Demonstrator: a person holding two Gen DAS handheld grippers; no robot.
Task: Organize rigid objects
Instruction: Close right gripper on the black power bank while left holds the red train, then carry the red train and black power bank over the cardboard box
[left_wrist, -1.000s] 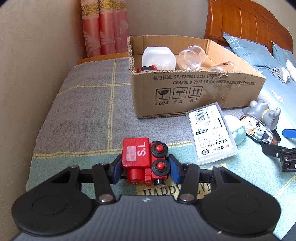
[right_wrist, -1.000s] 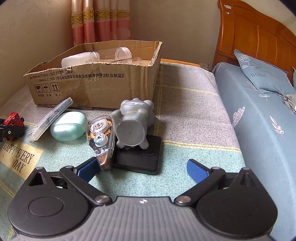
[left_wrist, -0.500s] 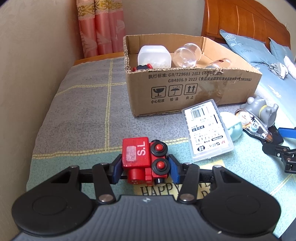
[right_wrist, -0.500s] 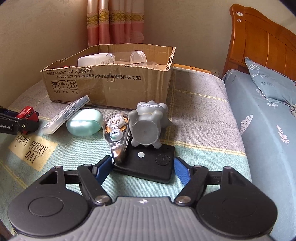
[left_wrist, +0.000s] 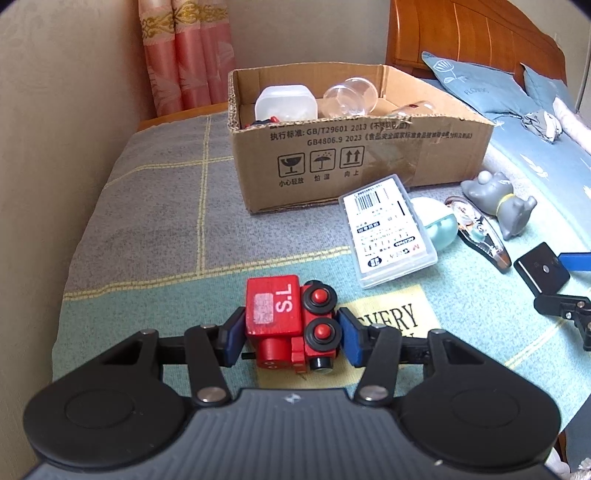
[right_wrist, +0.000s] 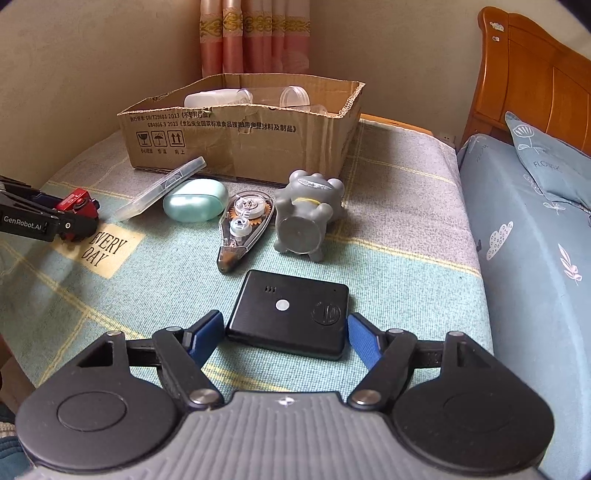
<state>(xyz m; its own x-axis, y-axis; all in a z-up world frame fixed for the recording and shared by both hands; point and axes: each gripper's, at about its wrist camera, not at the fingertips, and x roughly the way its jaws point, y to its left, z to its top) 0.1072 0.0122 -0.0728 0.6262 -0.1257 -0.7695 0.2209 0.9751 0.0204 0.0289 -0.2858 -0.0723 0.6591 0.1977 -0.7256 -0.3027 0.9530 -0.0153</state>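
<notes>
you hold a pair of tongs in each hand over a blanket-covered bed (left_wrist: 155, 206). your left tongs (left_wrist: 291, 334) pinch a red toy train (left_wrist: 291, 325) across its sides, the blue pads pressed to the cab on one side and the wheels on the other; the jaws are just beginning to ease apart. the train sits low over a cream patch printed with words, and whether it rests on the blanket or hangs just above it is hard to tell.

your right tongs (right_wrist: 286, 334) bracket a flat black device (right_wrist: 290, 314) lying on the blanket. the pads sit close at its two short ends, and the jaws are opening; the left pad looks a sliver clear, so this does not read as a firm grip.

beyond both tools stands an open cardboard box (left_wrist: 369, 155), the likely place for everything. it already holds a white plastic tub (left_wrist: 286, 103), a clear round container (left_wrist: 349, 98) and a few small items that are hard to make out.

still out on the blanket, near the front of the box: a clear flat case with a barcode label (left_wrist: 388, 236), a pale green oval case (right_wrist: 195, 199), a correction tape dispenser (right_wrist: 245, 225) and a grey animal figurine (right_wrist: 306, 221) lying on its side. counting the train and the black device, six things look left to put away, so the job seems under halfway done.
</notes>
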